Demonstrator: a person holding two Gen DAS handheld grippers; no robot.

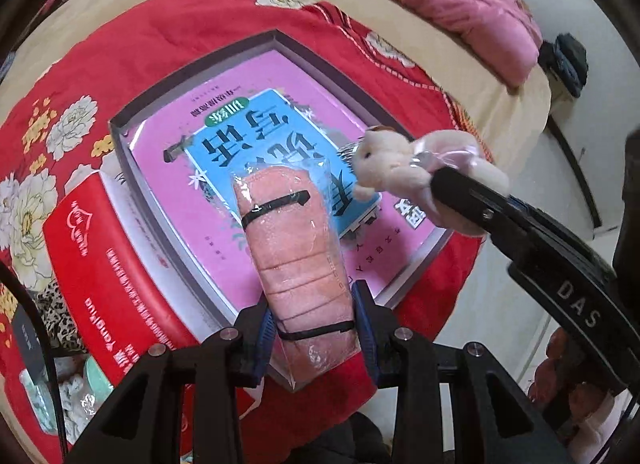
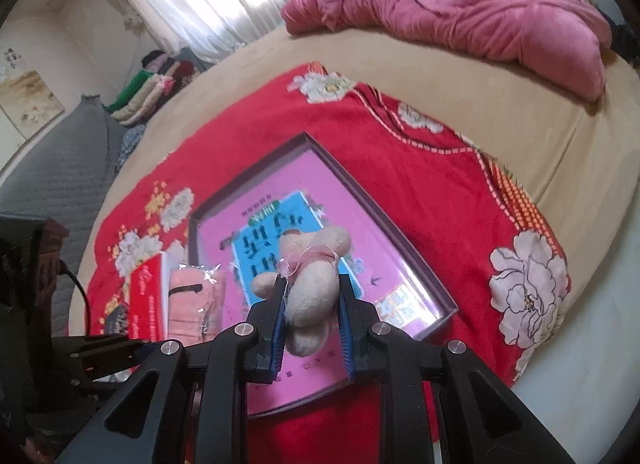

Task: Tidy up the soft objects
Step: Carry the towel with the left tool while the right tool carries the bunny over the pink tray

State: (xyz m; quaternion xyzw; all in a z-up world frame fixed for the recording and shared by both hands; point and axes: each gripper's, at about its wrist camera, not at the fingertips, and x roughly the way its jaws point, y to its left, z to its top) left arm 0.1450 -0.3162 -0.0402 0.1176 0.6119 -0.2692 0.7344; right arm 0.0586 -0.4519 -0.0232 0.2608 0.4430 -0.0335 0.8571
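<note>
My left gripper [image 1: 316, 304] is shut on a pink stuffed toy in a clear plastic bag [image 1: 296, 256], which it holds above the near edge of an open box [image 1: 120, 132]. The box's bottom is a pink printed sheet with a blue panel [image 1: 224, 144]. My right gripper [image 2: 312, 288] is shut on a small cream teddy bear with a pink ribbon [image 2: 312, 284], over the same box [image 2: 420, 264]. In the left wrist view the bear [image 1: 400, 168] hangs over the box's right side. The bagged toy [image 2: 192, 304] shows at lower left in the right wrist view.
The box lies on a red flowered blanket [image 1: 140, 44] on a tan bed [image 2: 520, 112]. A red box lid [image 1: 100, 264] leans at the box's left. A pink quilt [image 2: 480, 12] lies bunched at the far end. The bed's edge and pale floor [image 1: 500, 304] are at right.
</note>
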